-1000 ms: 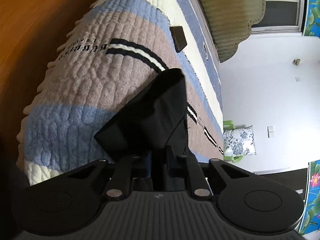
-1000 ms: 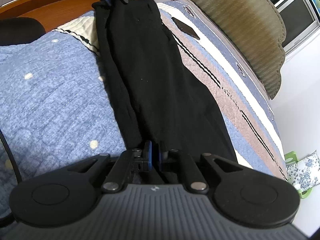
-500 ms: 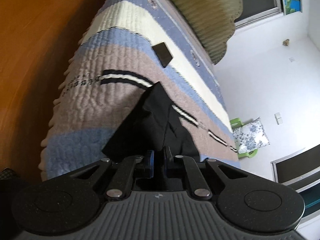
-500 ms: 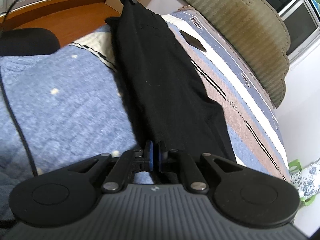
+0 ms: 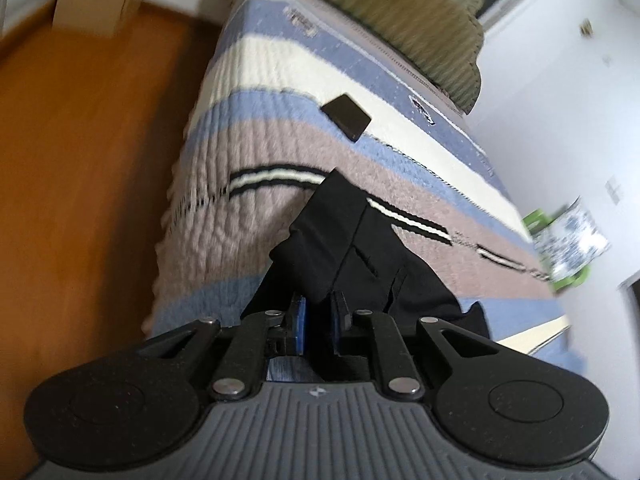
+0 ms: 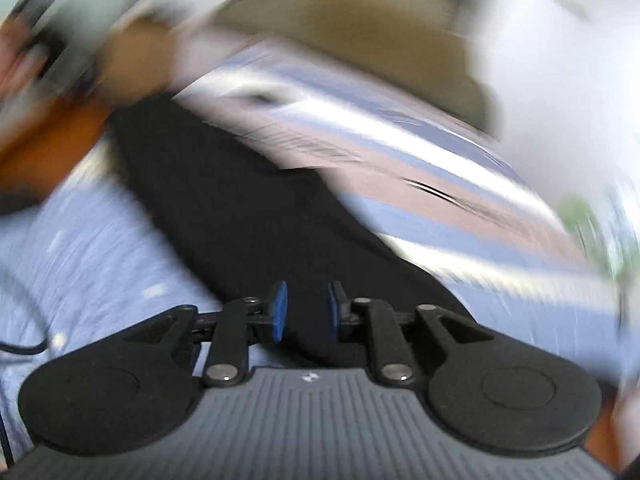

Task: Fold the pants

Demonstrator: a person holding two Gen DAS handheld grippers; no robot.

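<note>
My left tongs (image 5: 318, 312) are clamped on a bunched fold of the black pants (image 5: 352, 256). The blue pads (image 5: 299, 318) stand close together with the dark cloth pinched between them, and the fabric rises from the grip in a peaked, lifted shape. From there the pants run away from me across the striped blanket (image 5: 256, 208) that covers the bed, with a pocket slit showing on the cloth just beyond the pinch. A small flat black rectangle (image 5: 346, 117) lies farther up the blanket, on the cream and blue stripes, well apart from the pants. The wooden floor (image 5: 80, 160) runs along one side of the bed, and a ribbed olive headboard (image 5: 400, 16) stands at its far end. A flowered cushion (image 5: 576, 240) sits blurred by the white wall.

My right tongs (image 6: 307, 312) have just been opening. Their blue pads (image 6: 279, 312) now stand visibly apart, and the black pants (image 6: 248, 208) lie in the gap between them without either pad pressing on the cloth, as far as I can make out. This view is badly smeared. I can see the pants stretched in a long dark band from my tongs toward the far edge of the bed, lying over a pale blue speckled cover (image 6: 100, 260) on one side and the striped blanket (image 6: 440, 184) on the other. A thin black cable (image 6: 24, 346) curls over the blue cover near the edge of the view.
</note>
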